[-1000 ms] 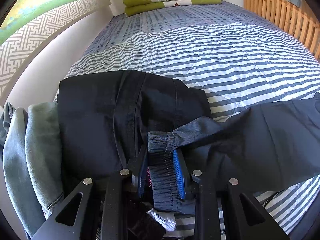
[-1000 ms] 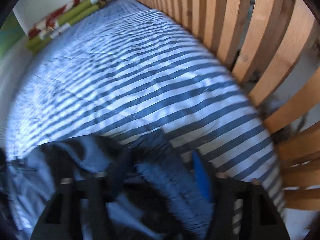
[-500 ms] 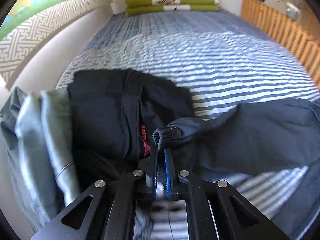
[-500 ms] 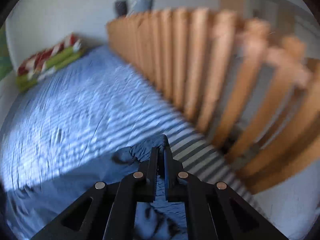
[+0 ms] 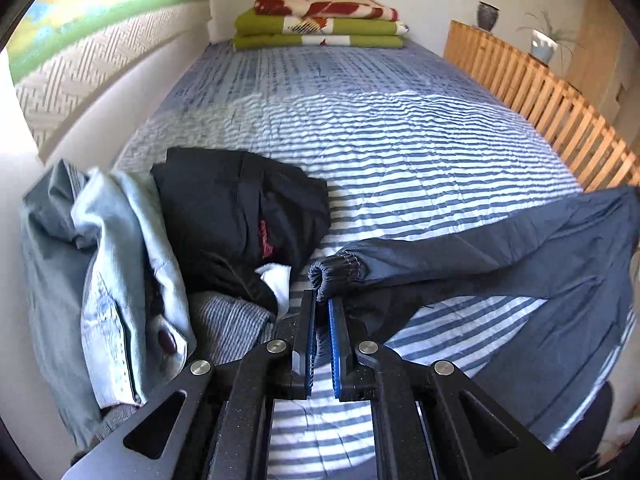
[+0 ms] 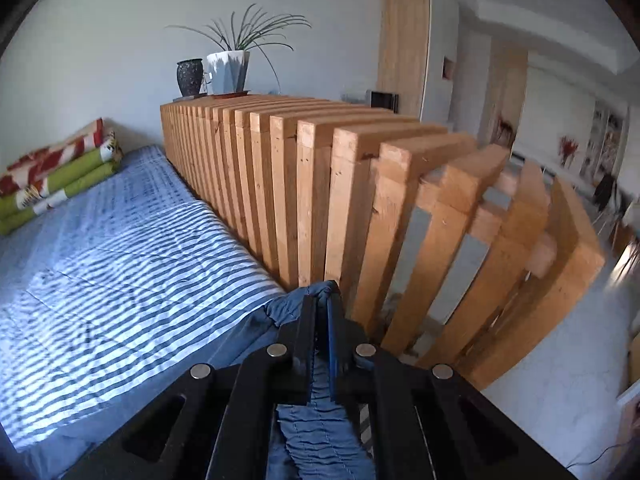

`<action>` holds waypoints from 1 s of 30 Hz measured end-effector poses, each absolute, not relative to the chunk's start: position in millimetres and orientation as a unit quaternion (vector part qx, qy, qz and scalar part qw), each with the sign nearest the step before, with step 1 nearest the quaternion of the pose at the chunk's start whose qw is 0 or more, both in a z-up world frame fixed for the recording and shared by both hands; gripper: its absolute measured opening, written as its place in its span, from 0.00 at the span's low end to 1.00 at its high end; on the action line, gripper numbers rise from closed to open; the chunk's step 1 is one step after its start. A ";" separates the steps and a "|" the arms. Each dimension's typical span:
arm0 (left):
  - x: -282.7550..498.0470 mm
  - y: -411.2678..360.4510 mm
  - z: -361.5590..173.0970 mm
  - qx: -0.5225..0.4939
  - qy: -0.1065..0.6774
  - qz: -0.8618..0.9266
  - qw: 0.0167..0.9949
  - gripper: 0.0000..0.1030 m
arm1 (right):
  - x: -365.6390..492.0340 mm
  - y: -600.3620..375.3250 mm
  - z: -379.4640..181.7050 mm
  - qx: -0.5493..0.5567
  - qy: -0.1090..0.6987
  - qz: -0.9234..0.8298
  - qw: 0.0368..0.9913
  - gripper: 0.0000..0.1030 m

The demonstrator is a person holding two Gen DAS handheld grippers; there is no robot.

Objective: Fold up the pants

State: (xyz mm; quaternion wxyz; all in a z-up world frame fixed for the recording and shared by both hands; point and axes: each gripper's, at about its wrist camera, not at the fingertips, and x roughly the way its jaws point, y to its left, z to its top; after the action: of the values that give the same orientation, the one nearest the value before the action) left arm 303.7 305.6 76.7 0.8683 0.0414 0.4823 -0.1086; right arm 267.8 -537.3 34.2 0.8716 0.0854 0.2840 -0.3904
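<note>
Pinching the elastic cuff (image 5: 335, 271), the left gripper (image 5: 322, 306) has its jaws nearly together on the gathered hem of the pants (image 5: 496, 256); those jaws have just been closing, and the cuff bulges out just past the tips at 12 o'clock. From there the dark blue leg runs off toward 3 o'clock, lifted clear of the striped bed (image 5: 400, 152) and sagging in the middle, with its shadow on the cover beneath.

In the right wrist view the right gripper (image 6: 322, 305) is likewise clamped, its jaws having just been closing too, on a ruched band (image 6: 320, 436) of the same blue cloth (probably the waistband, though the angle is too close to be sure). The band passes between the fingers from 6 o'clock and pokes out at the tips, and the rest of the cloth drops away toward 8 o'clock onto the bed.

Beside the left gripper, at 10 o'clock, lies a heap of black clothes (image 5: 240, 216), with pale jeans (image 5: 116, 280) at 9 o'clock next to it, both apart from the held leg. Folded blankets (image 5: 320, 20) sit at the far end of the bed at 12 o'clock. A slatted wooden rail (image 6: 320, 200) borders the bed on its right, with a plant (image 6: 232, 64) on top at 11 o'clock in the right view.
</note>
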 end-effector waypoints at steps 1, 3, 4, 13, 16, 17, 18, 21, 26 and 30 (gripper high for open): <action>313.1 310.7 71.9 0.039 0.490 -0.100 0.865 0.06 | 275.8 -537.1 30.5 0.076 0.289 -0.398 0.868 0.04; 338.8 324.8 56.7 0.011 0.508 -0.077 0.858 0.06 | 299.1 -531.7 15.7 0.041 0.299 -0.421 0.855 0.04; 350.4 329.1 48.5 0.002 0.514 -0.067 0.855 0.06 | 311.0 -527.2 6.0 0.017 0.308 -0.433 0.847 0.04; 404.5 346.4 1.0 -0.011 0.542 -0.011 0.840 0.35 | 364.7 -495.8 -51.0 -0.057 0.428 -0.385 0.816 0.51; 388.3 344.0 13.8 0.016 0.527 -0.019 0.850 0.40 | 357.0 -495.6 -36.2 -0.056 0.421 -0.384 0.820 0.51; 383.9 341.6 16.4 0.028 0.523 -0.020 0.852 0.41 | 353.3 -498.2 -28.9 -0.038 0.417 -0.379 0.825 0.51; 381.2 337.8 16.8 0.043 0.522 -0.020 0.852 0.43 | 352.5 -496.4 -23.1 -0.030 0.414 -0.376 0.829 0.51; 382.3 321.2 13.4 0.070 0.523 -0.037 0.849 0.45 | 349.1 -481.3 -10.1 -0.014 0.408 -0.336 0.849 0.51; 398.6 285.9 -12.3 0.177 0.518 -0.040 0.836 0.46 | 351.4 -418.4 -8.8 -0.035 0.427 -0.198 0.882 0.51; 406.8 279.1 -36.2 0.199 0.537 -0.040 0.819 0.46 | 357.5 -364.7 -14.2 -0.070 0.436 -0.124 0.889 0.51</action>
State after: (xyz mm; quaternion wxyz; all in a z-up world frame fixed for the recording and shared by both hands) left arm 406.8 279.1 -36.1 0.8187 0.1993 0.5370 -0.0398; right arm 357.5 -364.7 -14.2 0.8888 -0.0702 0.4356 -0.1241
